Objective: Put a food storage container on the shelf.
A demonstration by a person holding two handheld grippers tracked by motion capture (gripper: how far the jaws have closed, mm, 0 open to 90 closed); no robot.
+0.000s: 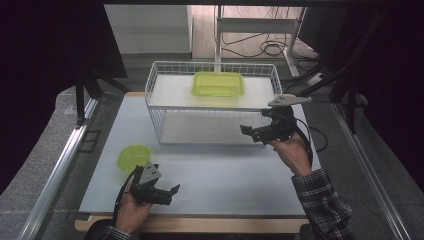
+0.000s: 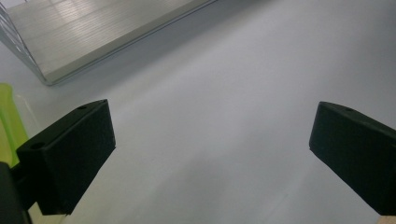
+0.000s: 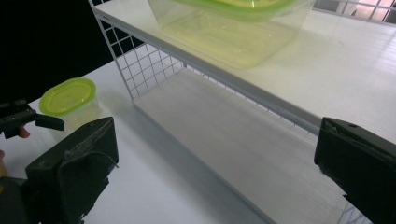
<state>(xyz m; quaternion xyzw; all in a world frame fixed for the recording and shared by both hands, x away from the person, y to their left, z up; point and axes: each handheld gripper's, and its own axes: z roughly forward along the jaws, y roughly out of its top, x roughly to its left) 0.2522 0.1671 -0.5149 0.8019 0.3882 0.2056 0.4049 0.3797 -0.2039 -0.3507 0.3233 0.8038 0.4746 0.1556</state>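
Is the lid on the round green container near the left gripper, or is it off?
On. The round green container stands upright on the table with its green lid seated flat on top; the right gripper view shows the clear body below it.

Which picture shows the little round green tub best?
The high view: the round tub sits whole on the table, beside the left gripper. The right gripper view shows it farther off. The left gripper view catches a green edge.
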